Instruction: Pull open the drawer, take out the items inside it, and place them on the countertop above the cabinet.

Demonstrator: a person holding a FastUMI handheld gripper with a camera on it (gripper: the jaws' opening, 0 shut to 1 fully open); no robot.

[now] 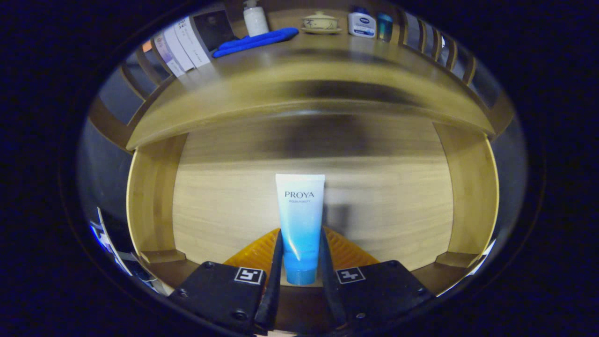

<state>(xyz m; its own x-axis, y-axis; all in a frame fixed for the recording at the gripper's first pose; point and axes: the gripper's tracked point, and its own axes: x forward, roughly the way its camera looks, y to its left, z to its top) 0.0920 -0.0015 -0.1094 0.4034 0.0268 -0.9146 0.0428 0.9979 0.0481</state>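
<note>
Drawer [149, 206] open; our gripper [299, 248] clenches the tube [299, 220] between both fingers inside it, transfer to countertop [299, 70] remains.

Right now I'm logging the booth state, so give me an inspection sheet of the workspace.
Surface: wooden countertop above the open drawer.
Job's things: blue-and-white tube, cap toward the camera, over the drawer floor.
Clutter: blue cloth, white bottle, lidded bowl, two small bottles, cards on the countertop.
Grippers: gripper shut on the tube.
Cables: nothing seen.
Surroundings: slatted wooden rail behind the countertop.
</note>
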